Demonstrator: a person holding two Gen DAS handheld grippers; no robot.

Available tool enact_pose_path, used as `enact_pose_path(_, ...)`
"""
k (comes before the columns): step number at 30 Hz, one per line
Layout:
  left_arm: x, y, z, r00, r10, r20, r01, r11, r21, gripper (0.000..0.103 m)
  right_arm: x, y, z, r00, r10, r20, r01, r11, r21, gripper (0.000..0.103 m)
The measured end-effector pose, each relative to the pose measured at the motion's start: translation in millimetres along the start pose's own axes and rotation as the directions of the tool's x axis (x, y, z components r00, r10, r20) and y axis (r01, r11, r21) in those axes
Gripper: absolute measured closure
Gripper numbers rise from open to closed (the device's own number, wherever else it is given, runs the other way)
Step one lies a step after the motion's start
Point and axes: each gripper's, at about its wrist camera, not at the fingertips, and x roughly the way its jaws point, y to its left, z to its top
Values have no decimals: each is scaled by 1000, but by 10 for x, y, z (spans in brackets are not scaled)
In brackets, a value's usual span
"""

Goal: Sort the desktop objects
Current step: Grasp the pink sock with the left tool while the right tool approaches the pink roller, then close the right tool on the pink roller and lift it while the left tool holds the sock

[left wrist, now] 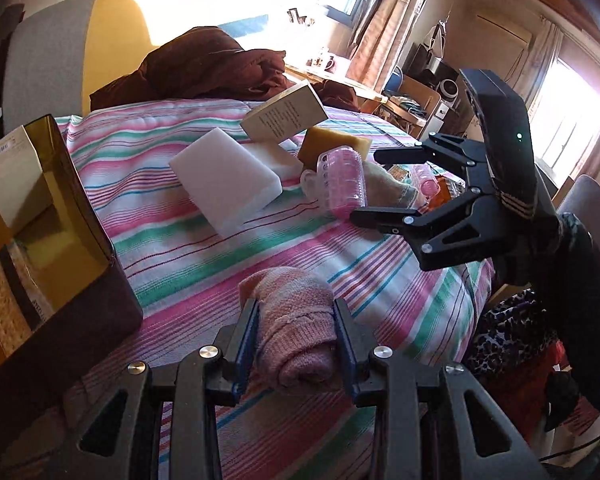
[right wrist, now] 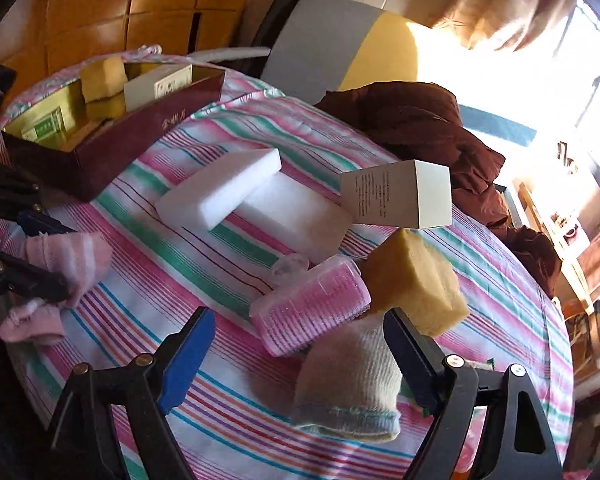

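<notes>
My left gripper (left wrist: 296, 312) is shut on a rolled pink sock (left wrist: 300, 340), held just above the striped cloth; the right wrist view shows the same sock (right wrist: 72, 256) at the left. To its left stands a maroon box (left wrist: 80, 312) with a gold lining. My right gripper (right wrist: 300, 320) hangs open over a cream sock (right wrist: 348, 380) and a pink plastic brush (right wrist: 312, 308), touching neither. The left wrist view shows the right gripper (left wrist: 366, 186) beside the brush (left wrist: 340, 180).
Two white foam blocks (right wrist: 220, 192), a yellow sponge (right wrist: 416, 288) and a white carton (right wrist: 396, 196) lie on the striped cloth (right wrist: 228, 412). The maroon box (right wrist: 112, 140) holds a yellow sponge (right wrist: 102, 78) and cartons. A brown quilt (right wrist: 420, 124) is heaped behind.
</notes>
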Motion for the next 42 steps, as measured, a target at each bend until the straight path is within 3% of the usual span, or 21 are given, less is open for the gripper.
enact_pose_path(9,74,92,-20,999,-36,0,35,999,-39,64,257,-9,119,995,14,-103,-31,985,-171,16)
enact_pose_path(11,80,106,-21,999,-40,0,40,998,-46,63,301,-27,121,994,14,-109,-32,986,-164,24)
enact_pose_path(12,86,113,-23,999,-40,0,40,998,-48,61,318,-47,116,993,21,-114,-37,989,-146,33)
enact_pose_path(18,105,114,-42,999,-45,11,45,998,-42,58,131,-72,38,999,4,-39,-4,1000,0,33)
enact_pose_path(23,117,92,-46,999,-38,17,39,999,-38,54,-122,-75,-79,998,8,66,-23,973,228,33)
enact_pose_path(27,131,77,-48,999,-40,18,41,998,-38,50,-217,-5,-238,990,20,137,-71,922,381,33)
enact_pose_path(29,136,69,-51,999,-33,20,34,999,-38,50,-276,-6,-298,979,56,198,-143,876,460,33)
enact_pose_path(33,140,39,-65,1000,-16,25,16,1000,-23,50,-322,-45,-392,926,165,339,-345,732,588,33)
enact_pose_path(38,133,-2,-98,999,11,36,-11,1000,4,50,-123,-5,-481,869,287,402,-493,561,665,33)
enact_pose_path(42,110,-13,-122,999,28,41,-28,1000,12,50,-100,96,-475,864,287,413,-502,536,679,33)
